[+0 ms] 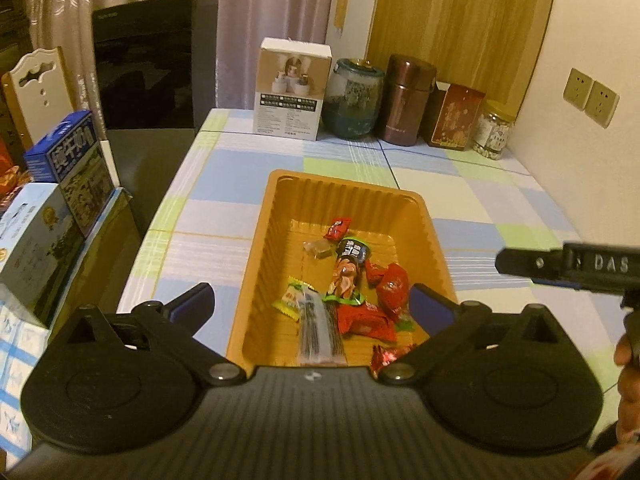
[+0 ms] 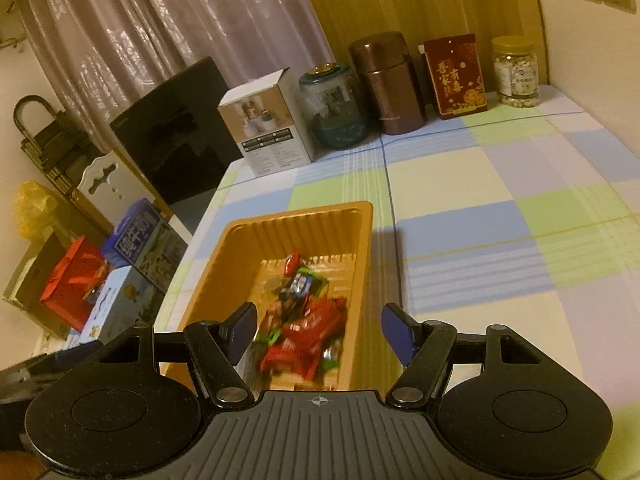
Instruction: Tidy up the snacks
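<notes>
Snacks [image 1: 352, 292], small wrapped sweets and bars, heaped loose in orange tray [image 1: 432, 240] at centre of left wrist view, lower centre of right wrist view. Judged light, soft and crinkly; film wrappers likely slippery, contents crushable under a hard pinch. Best taken singly across the wrapper's narrow middle or by a twisted end; long clear-wrapped bar [image 1: 320, 332] across its width. Tray itself thin moulded plastic, probably flexible at the rim.

Left gripper [image 1: 312, 304] spread wide above near end of tray, nothing between pads. Right gripper [image 2: 320, 334] parted to a moderate gap, likewise empty, over tray's near right corner; contents blurred in that view.

Checked tablecloth [image 1: 460, 184] bare around tray. Along upper edge, well apart from tray: white box [image 1: 292, 92], glass jar [image 1: 352, 100], brown flask [image 1: 408, 100], red box [image 1: 456, 120], nut jar [image 1: 492, 132]. Cartons [image 1: 64, 184] stacked at left, off the table. Ribbed tray walls the only obstruction to a low sideways approach.
</notes>
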Motion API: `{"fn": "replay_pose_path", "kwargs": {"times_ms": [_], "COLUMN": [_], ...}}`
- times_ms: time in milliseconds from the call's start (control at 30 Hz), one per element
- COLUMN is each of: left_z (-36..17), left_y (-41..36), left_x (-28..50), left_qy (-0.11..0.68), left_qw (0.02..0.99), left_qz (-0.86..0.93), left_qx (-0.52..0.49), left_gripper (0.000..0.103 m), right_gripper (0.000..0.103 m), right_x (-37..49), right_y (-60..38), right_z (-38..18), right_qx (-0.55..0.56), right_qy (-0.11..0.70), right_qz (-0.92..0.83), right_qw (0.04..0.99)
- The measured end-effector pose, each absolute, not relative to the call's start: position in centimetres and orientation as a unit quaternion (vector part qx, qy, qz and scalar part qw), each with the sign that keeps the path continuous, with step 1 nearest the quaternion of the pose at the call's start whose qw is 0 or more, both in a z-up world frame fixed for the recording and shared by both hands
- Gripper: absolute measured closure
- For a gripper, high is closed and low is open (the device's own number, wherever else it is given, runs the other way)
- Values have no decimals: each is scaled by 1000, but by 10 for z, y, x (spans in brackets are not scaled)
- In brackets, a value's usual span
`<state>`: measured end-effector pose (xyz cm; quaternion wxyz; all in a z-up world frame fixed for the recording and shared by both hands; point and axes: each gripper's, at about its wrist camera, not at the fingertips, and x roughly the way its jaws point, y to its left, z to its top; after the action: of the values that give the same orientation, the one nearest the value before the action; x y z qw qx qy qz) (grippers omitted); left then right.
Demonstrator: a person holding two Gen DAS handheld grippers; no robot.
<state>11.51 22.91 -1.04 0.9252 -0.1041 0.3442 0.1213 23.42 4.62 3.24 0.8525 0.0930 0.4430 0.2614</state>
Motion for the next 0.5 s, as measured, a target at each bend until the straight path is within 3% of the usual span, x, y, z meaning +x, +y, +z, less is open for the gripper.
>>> {"fn": "replay_pose_path", "kwargs": {"times_ms": [67,200,500], "left_z": [-4,6,16], "left_y": [223,208,174], "left_x": [103,78,31], "left_qy": [340,337,351], "left_qw": [926,928,922], "left_qz": [121,128,125], "left_qx": [-105,-98,-108], "left_gripper": [0,0,0], "right_gripper": [34,23,21], "right_x": [221,191,134], "right_y": [42,29,-4], "right_z": [40,50,62], "right_qx": [84,59,38], "right_qy": [442,435,436], "right_qz": [261,256,247], "right_qw": [854,861,864]}}
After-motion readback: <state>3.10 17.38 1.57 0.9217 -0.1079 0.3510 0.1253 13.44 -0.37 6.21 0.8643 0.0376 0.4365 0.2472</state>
